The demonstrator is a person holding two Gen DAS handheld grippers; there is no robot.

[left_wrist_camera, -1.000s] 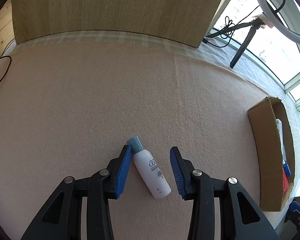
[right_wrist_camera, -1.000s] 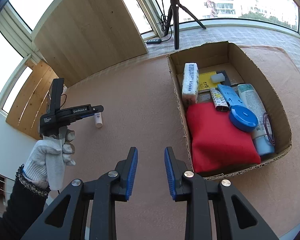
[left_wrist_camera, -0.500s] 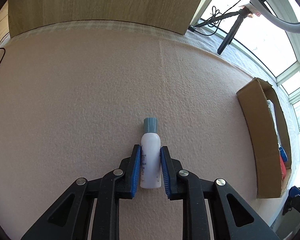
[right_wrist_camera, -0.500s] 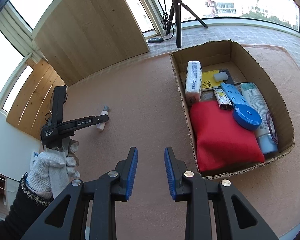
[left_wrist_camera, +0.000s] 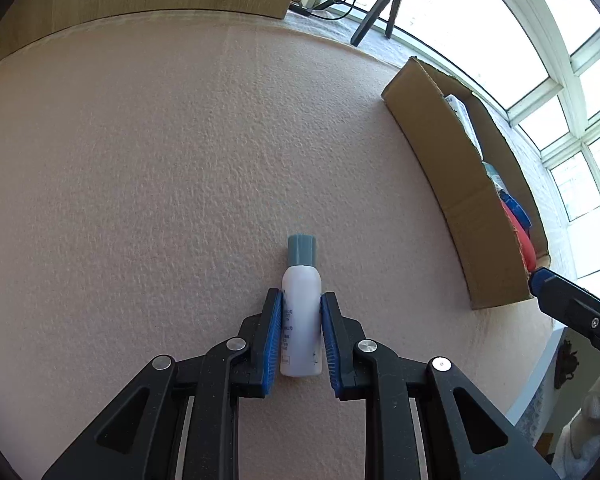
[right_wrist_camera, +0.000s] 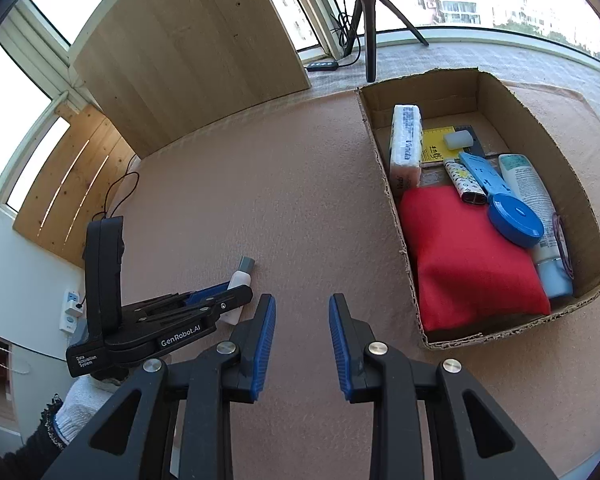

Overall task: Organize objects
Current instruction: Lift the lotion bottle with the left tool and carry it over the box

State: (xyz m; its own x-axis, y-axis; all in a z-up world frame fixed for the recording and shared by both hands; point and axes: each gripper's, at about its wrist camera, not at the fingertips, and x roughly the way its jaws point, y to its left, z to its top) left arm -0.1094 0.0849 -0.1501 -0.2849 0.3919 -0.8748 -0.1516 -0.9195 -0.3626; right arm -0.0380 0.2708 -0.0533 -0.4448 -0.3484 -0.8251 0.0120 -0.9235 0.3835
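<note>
My left claw (left_wrist_camera: 301, 334) grips the bottle (left_wrist_camera: 301, 320), left of the box (right_wrist_camera: 480, 208); my right claw (right_wrist_camera: 302, 340) gapes wide, empty.

The left gripper (left_wrist_camera: 301, 328) clamps a small white bottle (left_wrist_camera: 301, 320) with a grey-blue cap between its blue pads (left_wrist_camera: 274, 336), cap pointing away, over the pink-covered bench (left_wrist_camera: 160, 160). A cardboard box (left_wrist_camera: 460, 196) stands to the right, with the right gripper's tip (left_wrist_camera: 548, 280) just beside its near corner
</note>
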